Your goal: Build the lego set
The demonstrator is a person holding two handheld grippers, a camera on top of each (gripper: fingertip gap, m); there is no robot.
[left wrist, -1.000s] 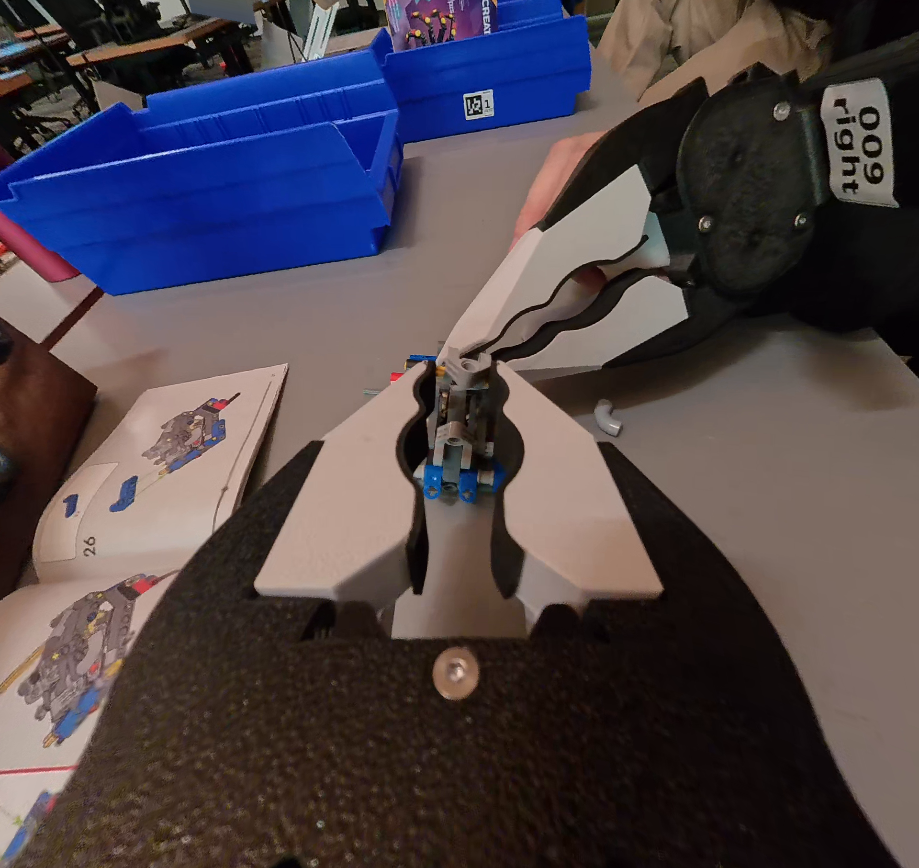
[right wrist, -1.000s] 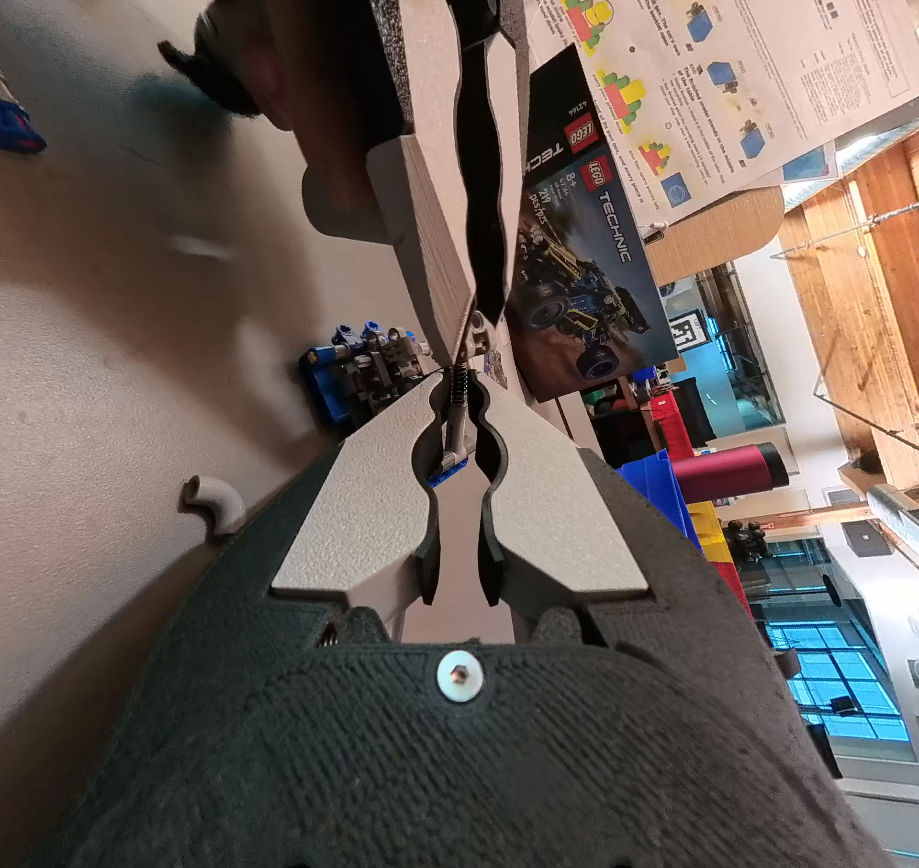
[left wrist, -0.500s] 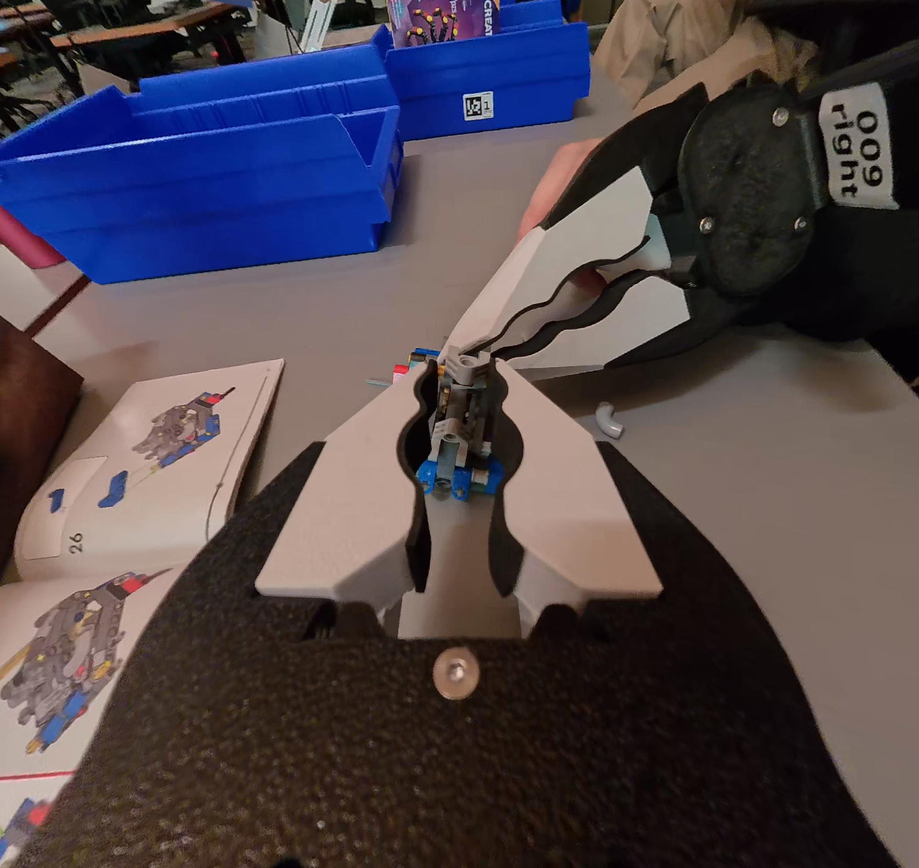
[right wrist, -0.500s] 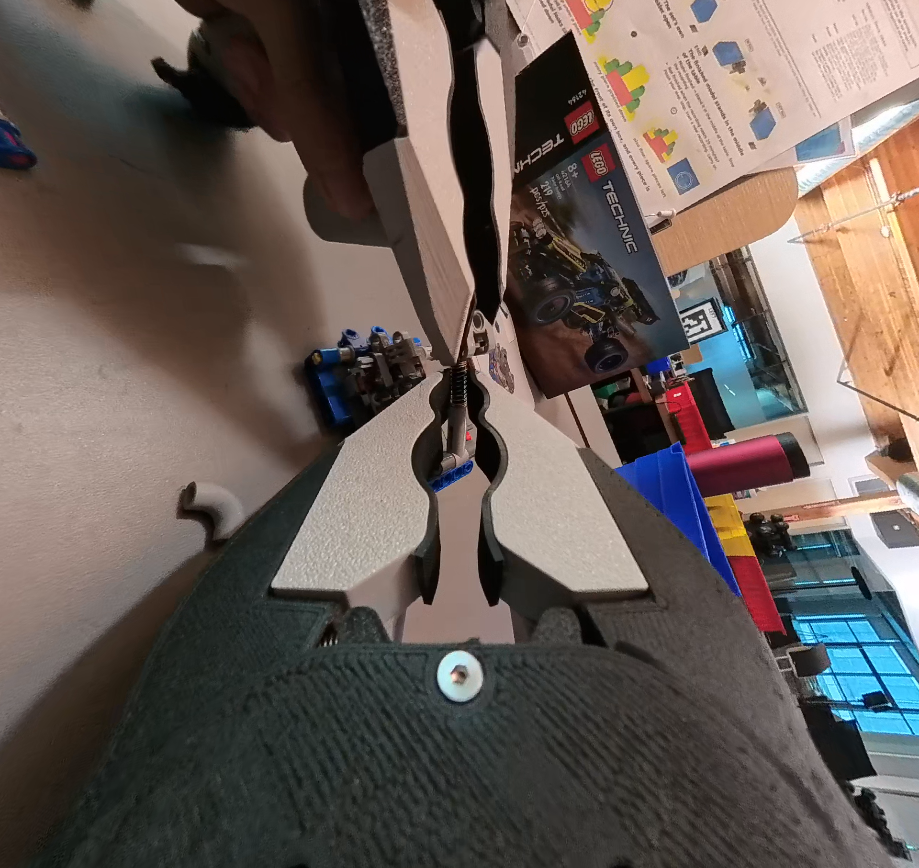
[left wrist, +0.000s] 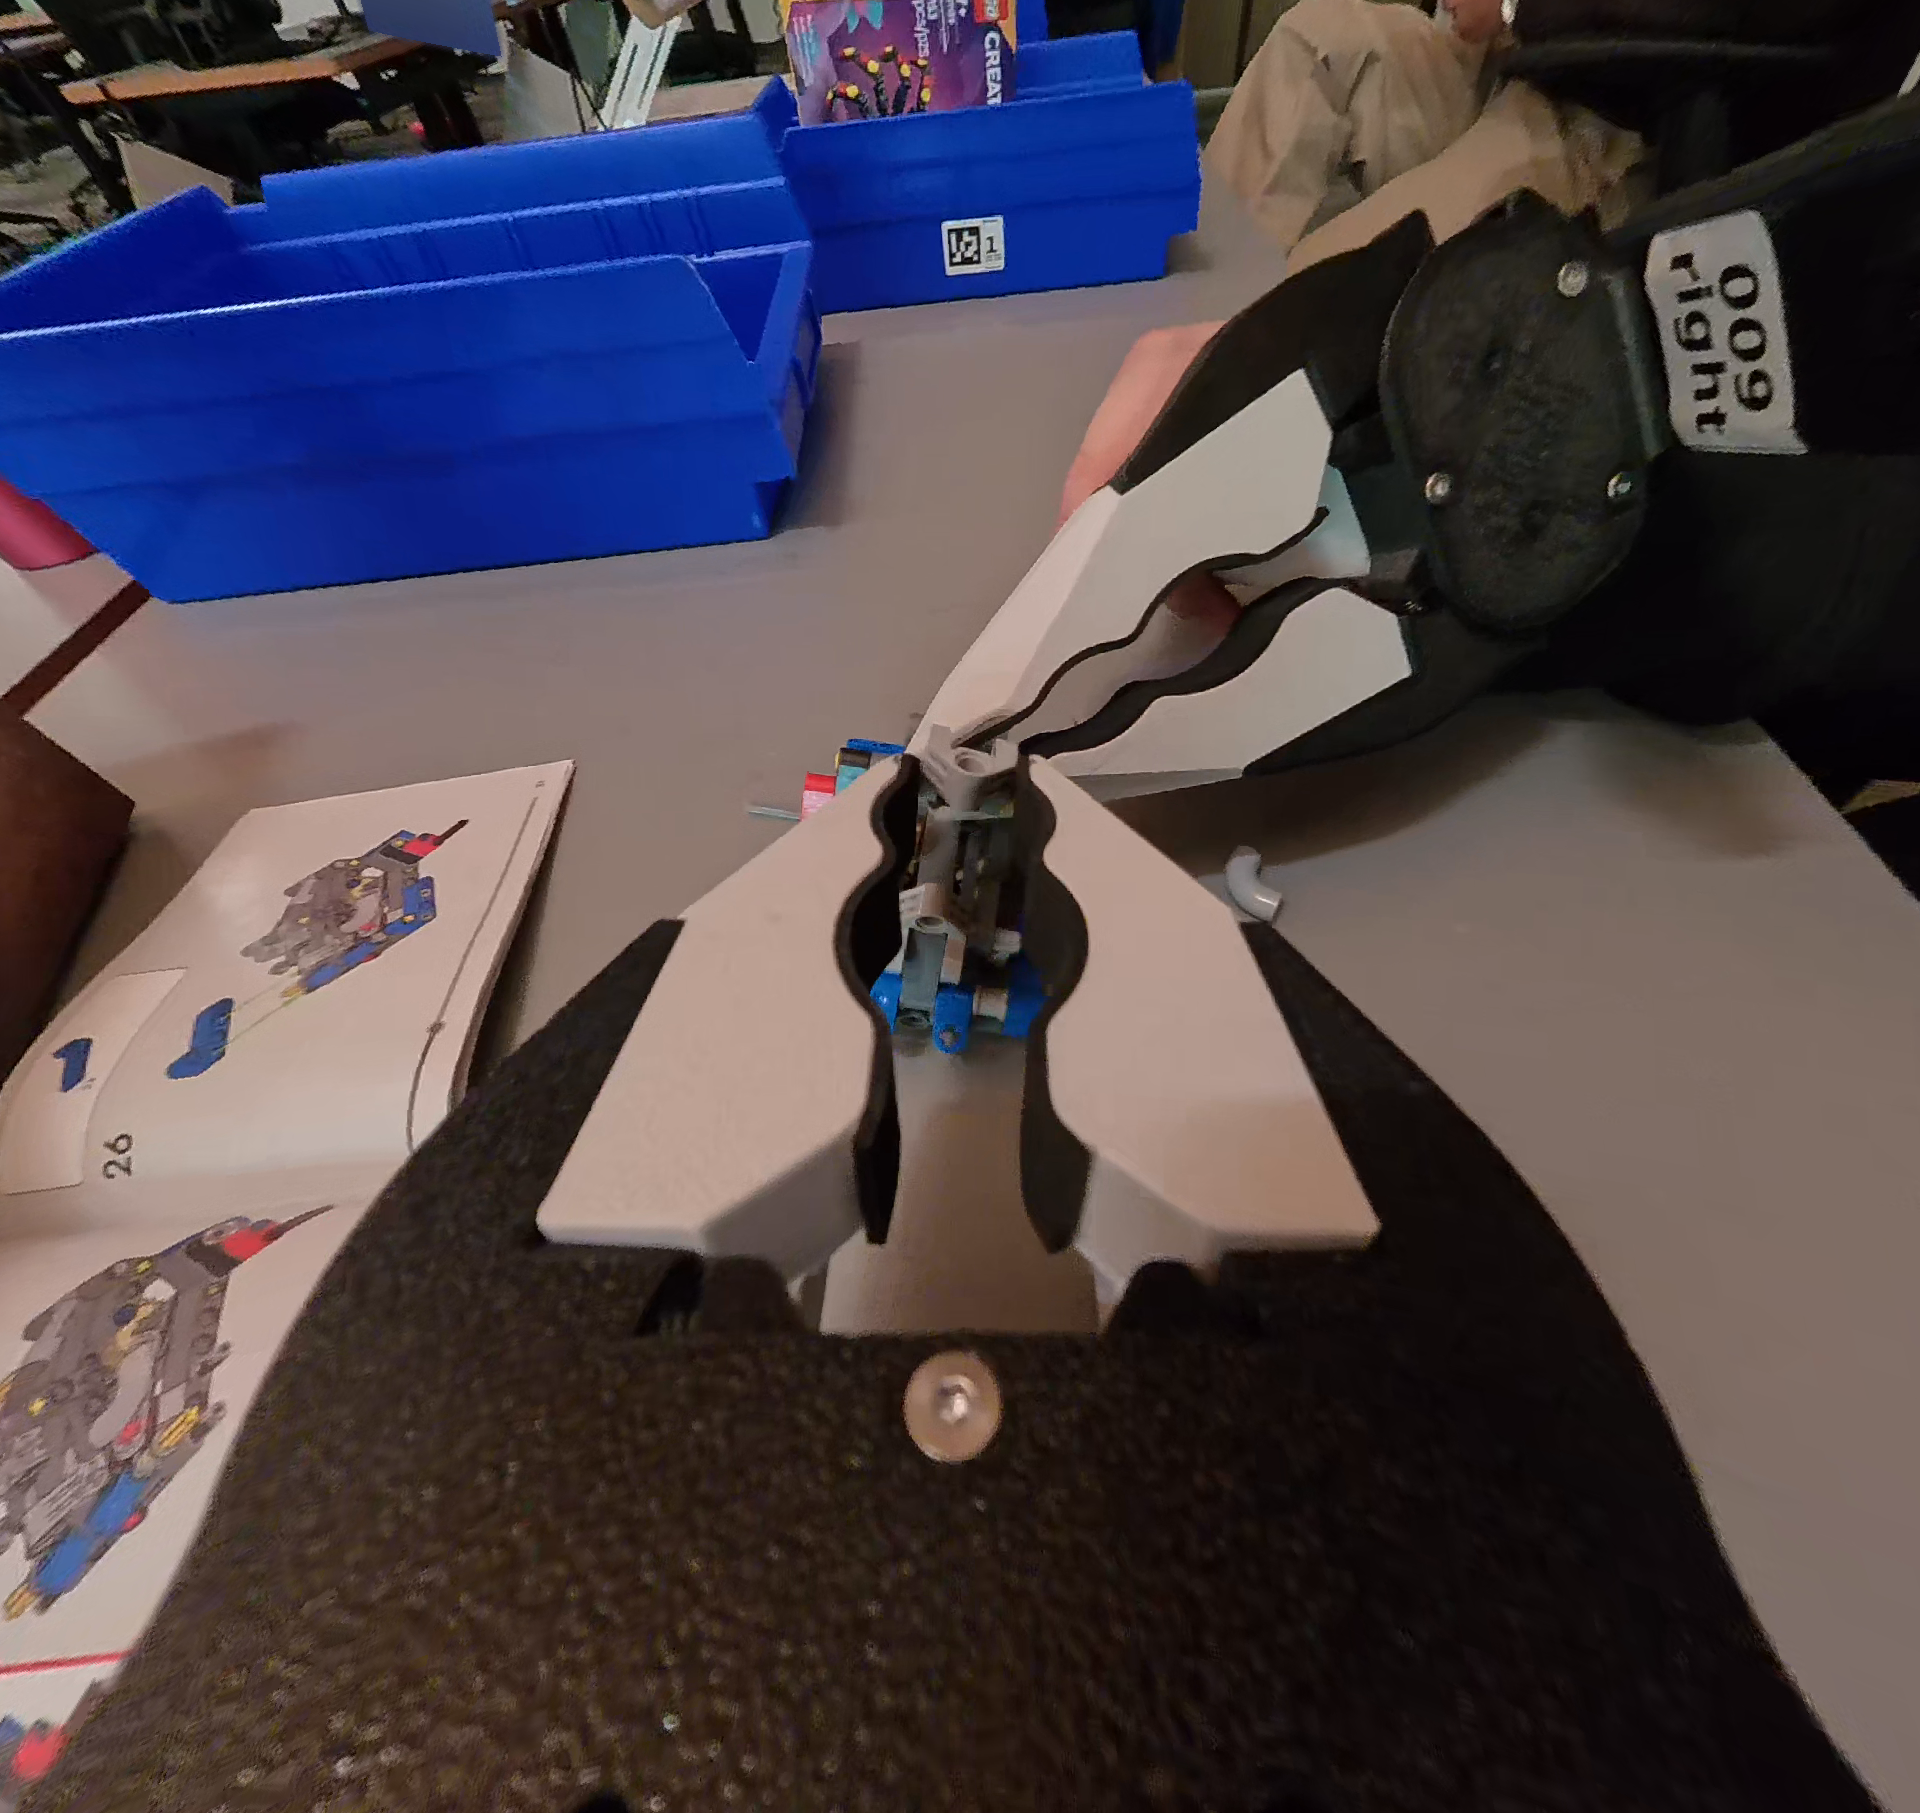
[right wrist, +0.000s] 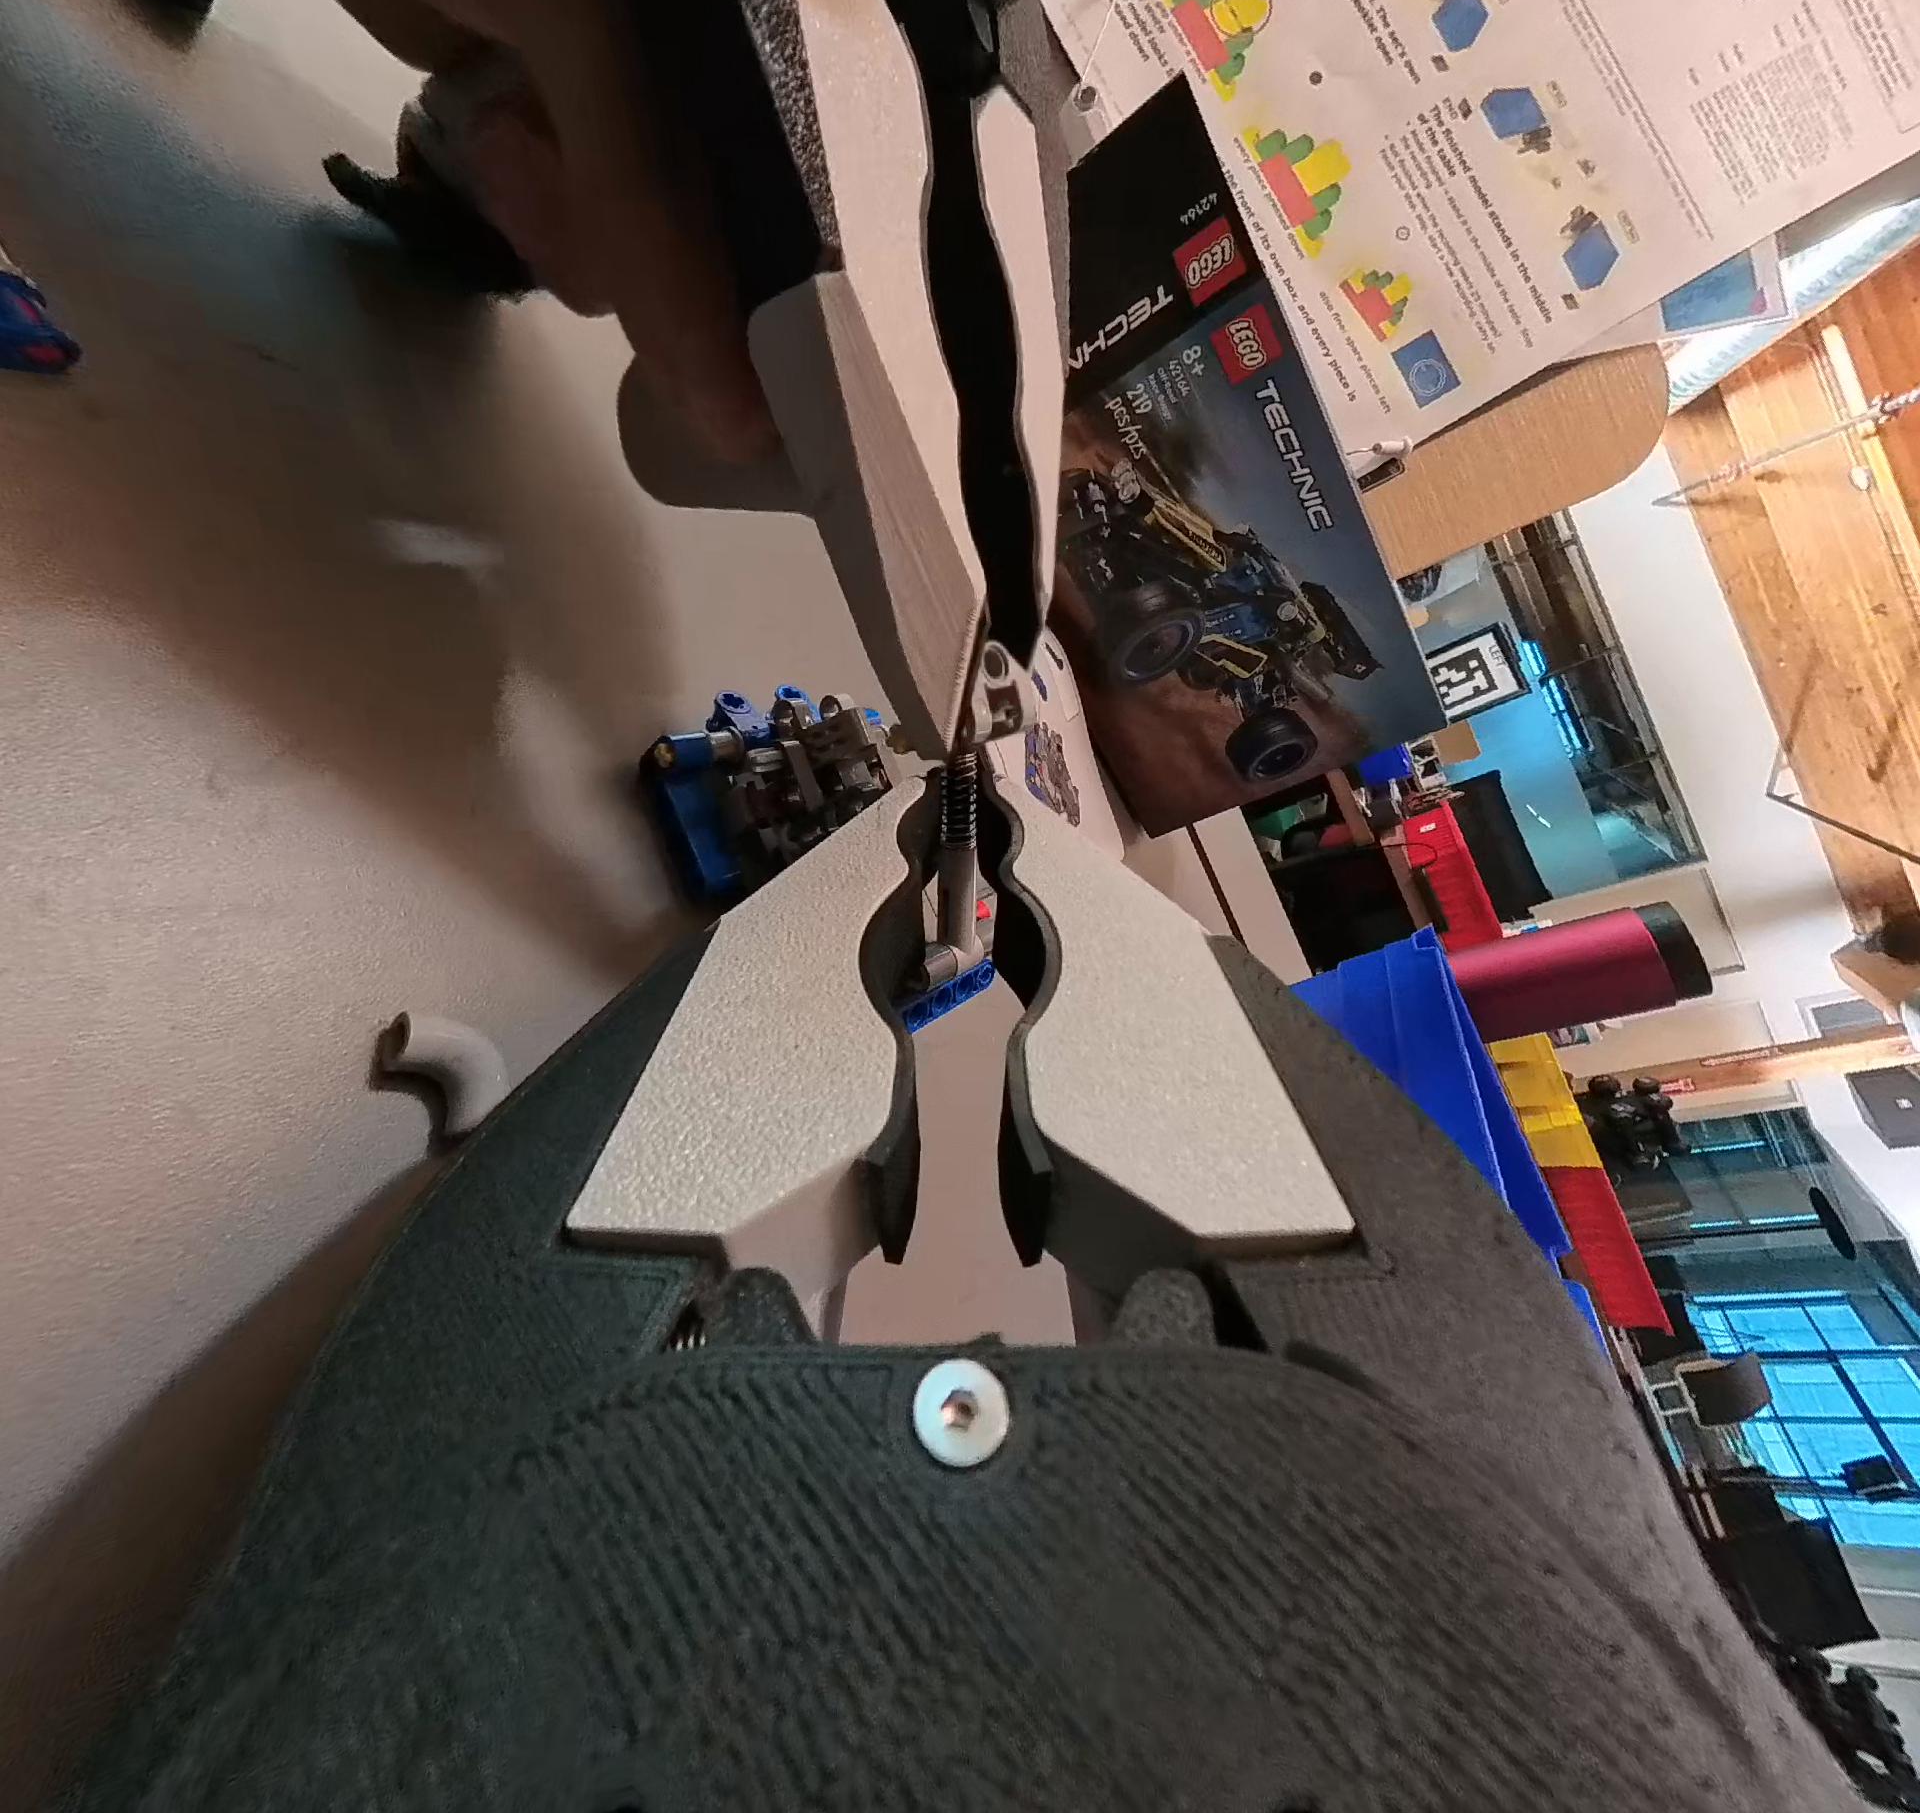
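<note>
My left gripper (left wrist: pixel 966 776) is shut on a small grey and blue brick assembly (left wrist: pixel 951 932) with a black spring strut. The assembly lies lengthwise between its fingers, just above the grey table (left wrist: pixel 1507 1036). My right gripper (left wrist: pixel 961 735) reaches in from the right, rolled on its side, and its shut tips pinch the grey connector end (left wrist: pixel 971 771) of the same assembly. In the right wrist view the spring strut (right wrist: pixel 961 880) runs between my right gripper's (right wrist: pixel 956 797) fingers. The left gripper (right wrist: pixel 987 672) comes down from above onto the grey connector (right wrist: pixel 1003 693).
A second blue and grey brick assembly (right wrist: pixel 769 787) lies on the table just beyond the tips. A small grey elbow piece (left wrist: pixel 1252 885) lies to the right. An open instruction booklet (left wrist: pixel 312 932) is at the left, blue bins (left wrist: pixel 416 392) behind, and a set box (right wrist: pixel 1226 537) stands nearby. A person sits at the far right. Only a small space, under 4 cm, lies between the two pairs of fingers. The small grey elbow piece (left wrist: pixel 1252 885) is about 8 centimeters from my left fingertips. My right wrist view (right wrist: pixel 446 1068) looks at it from another angle.
My left gripper's fingers have narrowed slightly on the assembly. Both grippers have stayed together at the same spot and the right grasp has not changed.
</note>
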